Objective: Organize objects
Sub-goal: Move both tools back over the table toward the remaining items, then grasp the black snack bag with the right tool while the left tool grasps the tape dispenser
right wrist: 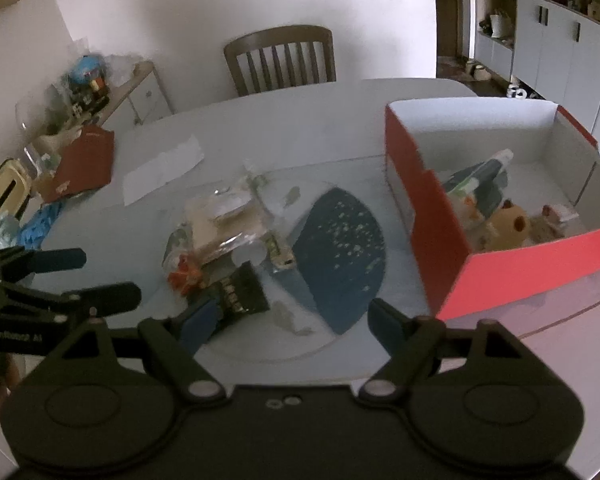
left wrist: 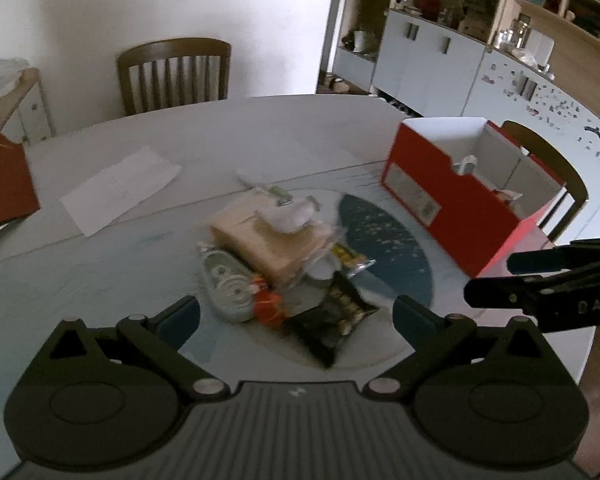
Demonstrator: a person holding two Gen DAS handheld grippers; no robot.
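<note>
Inside the red box [right wrist: 520, 276] lie a tube [right wrist: 482, 170] and plush toys [right wrist: 510, 224]; both grippers [left wrist: 296, 314] [right wrist: 290, 318] hover spread and empty.

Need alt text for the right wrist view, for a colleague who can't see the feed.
The open right gripper hovers empty above a pile of small packets on a pale round table. To the right stands an open red cardboard box holding a dark tube and a tan plush toy. The left gripper, also open, enters from the left edge.

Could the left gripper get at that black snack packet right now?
Probably yes: the left gripper is open and empty, and the black snack packet lies at the pile's near edge with nothing over it.
</note>
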